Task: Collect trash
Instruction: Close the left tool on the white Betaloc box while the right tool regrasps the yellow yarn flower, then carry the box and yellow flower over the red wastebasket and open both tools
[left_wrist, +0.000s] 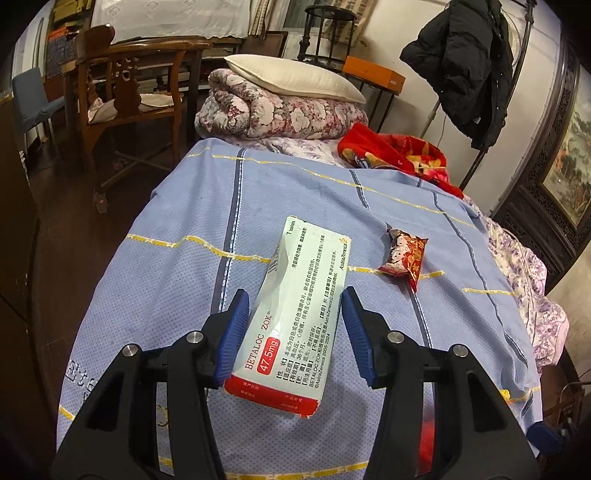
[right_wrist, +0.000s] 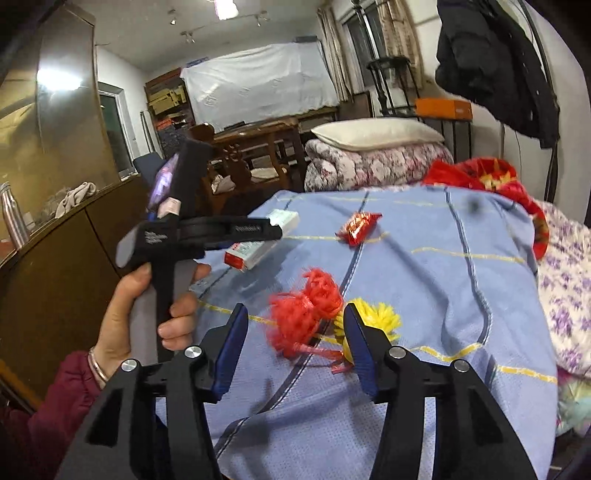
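Observation:
A white and red medicine box (left_wrist: 295, 314) sits lengthwise between the blue pads of my left gripper (left_wrist: 294, 295), which is shut on it just above the blue checked bedsheet (left_wrist: 177, 266). In the right wrist view a hand holds that left gripper (right_wrist: 282, 227), with the box (right_wrist: 245, 256) lifted off the sheet. A red candy wrapper (left_wrist: 404, 258) (right_wrist: 358, 226) lies farther up the bed. My right gripper (right_wrist: 295, 312) is open. A blurred red plastic-string tuft (right_wrist: 306, 306) shows between its fingers, untouched by the pads, and a yellow tuft (right_wrist: 384, 317) lies by the right finger.
At the head of the bed are a folded floral quilt (left_wrist: 280, 114) with a pillow (left_wrist: 295, 77) and a red blanket (left_wrist: 399, 155). A wooden chair (left_wrist: 129, 96) stands to the left, a black coat (left_wrist: 465, 62) hangs at the right, and a brown cabinet (right_wrist: 55, 236) lies left.

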